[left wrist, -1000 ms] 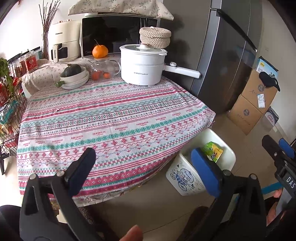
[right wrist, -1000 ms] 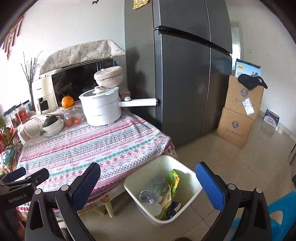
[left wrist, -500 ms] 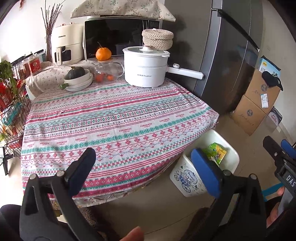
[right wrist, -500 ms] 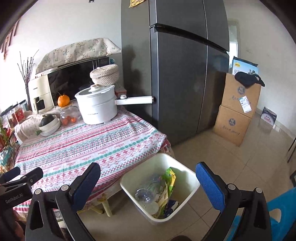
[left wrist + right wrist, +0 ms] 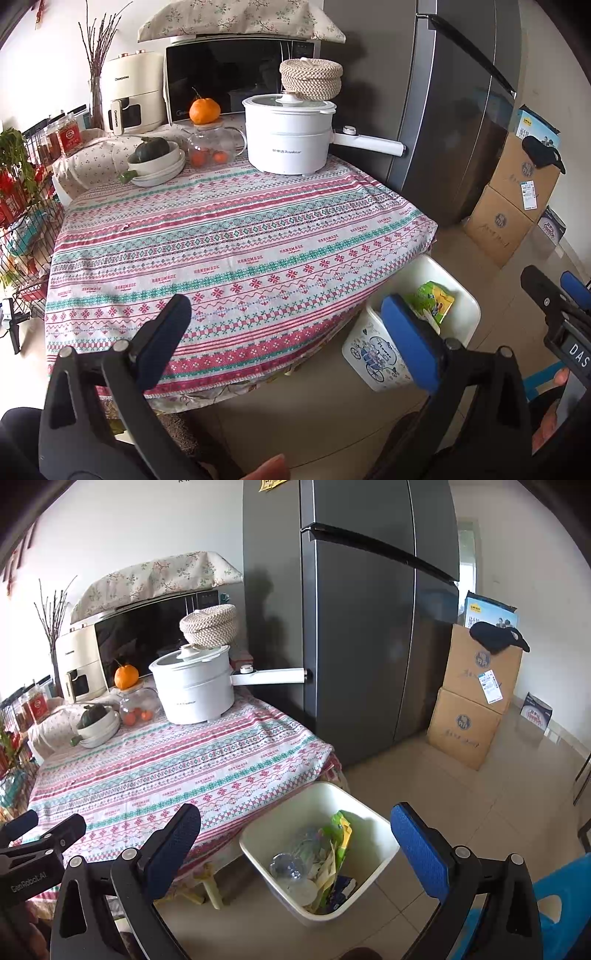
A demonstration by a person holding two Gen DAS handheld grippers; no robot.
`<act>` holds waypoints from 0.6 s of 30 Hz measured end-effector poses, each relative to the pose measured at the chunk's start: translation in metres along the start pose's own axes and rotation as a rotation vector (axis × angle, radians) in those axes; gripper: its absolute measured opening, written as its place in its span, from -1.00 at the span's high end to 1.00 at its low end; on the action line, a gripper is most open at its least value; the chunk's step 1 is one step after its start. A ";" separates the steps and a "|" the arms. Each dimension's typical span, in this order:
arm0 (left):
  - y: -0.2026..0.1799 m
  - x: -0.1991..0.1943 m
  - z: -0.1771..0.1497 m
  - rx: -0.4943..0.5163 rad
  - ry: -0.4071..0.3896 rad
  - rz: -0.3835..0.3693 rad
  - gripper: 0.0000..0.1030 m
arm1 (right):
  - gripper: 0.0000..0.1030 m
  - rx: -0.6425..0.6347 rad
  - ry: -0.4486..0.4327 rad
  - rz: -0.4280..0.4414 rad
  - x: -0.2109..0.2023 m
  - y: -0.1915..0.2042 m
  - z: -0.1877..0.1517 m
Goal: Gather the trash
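A white trash bin [image 5: 360, 814] stands on the floor by the table's near right corner; the left wrist view shows it as bin [image 5: 373, 350]. It holds a clear plastic bottle [image 5: 290, 864], a green and yellow wrapper [image 5: 338, 836] and other scraps. My right gripper [image 5: 295, 838] hangs open above the bin with nothing between its fingers. My left gripper [image 5: 286, 328] is open too, held over the table's front edge, left of the bin. The patterned tablecloth [image 5: 229, 236] carries only kitchen things at the back.
At the table's back stand a white electric pot [image 5: 291, 136], stacked bowls with a squash [image 5: 155, 162], a glass jar [image 5: 210, 147] and a microwave [image 5: 236, 81]. A grey fridge [image 5: 354, 620] rises on the right, cardboard boxes [image 5: 472, 701] beyond it, a wire rack [image 5: 22, 206] on the left.
Both grippers have drawn back a little from the table and stayed open. The bin and the things on the table have not moved.
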State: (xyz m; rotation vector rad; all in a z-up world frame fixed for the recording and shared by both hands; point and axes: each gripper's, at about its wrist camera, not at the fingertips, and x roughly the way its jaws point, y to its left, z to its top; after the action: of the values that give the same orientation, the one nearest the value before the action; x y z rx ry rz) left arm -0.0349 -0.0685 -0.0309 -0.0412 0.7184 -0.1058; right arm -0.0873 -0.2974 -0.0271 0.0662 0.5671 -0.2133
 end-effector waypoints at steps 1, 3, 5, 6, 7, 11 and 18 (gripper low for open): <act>0.000 0.000 0.000 0.001 -0.002 0.001 -0.99 | -1.00 0.000 -0.001 0.000 0.000 0.000 0.000; -0.001 -0.001 0.000 0.003 -0.006 0.007 -0.99 | -1.00 0.000 0.000 -0.002 0.001 0.000 0.000; -0.002 -0.001 0.000 0.002 -0.008 0.008 -0.99 | -1.00 0.003 0.000 -0.002 0.001 -0.001 0.000; -0.002 -0.001 0.000 0.003 -0.007 0.008 -0.99 | -1.00 0.004 0.001 -0.003 0.001 -0.001 0.000; -0.002 -0.001 0.000 0.003 -0.008 0.009 -0.99 | -1.00 0.004 0.001 -0.004 0.002 -0.001 0.000; -0.002 -0.002 0.000 0.004 -0.010 0.009 -0.99 | -1.00 0.007 0.003 -0.006 0.003 0.000 0.001; -0.003 -0.003 0.000 0.006 -0.010 0.008 -0.99 | -1.00 0.003 0.006 -0.009 0.003 0.001 0.001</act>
State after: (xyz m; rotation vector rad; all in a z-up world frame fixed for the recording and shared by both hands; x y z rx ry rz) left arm -0.0369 -0.0713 -0.0285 -0.0329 0.7079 -0.1006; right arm -0.0841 -0.2971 -0.0283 0.0673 0.5728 -0.2231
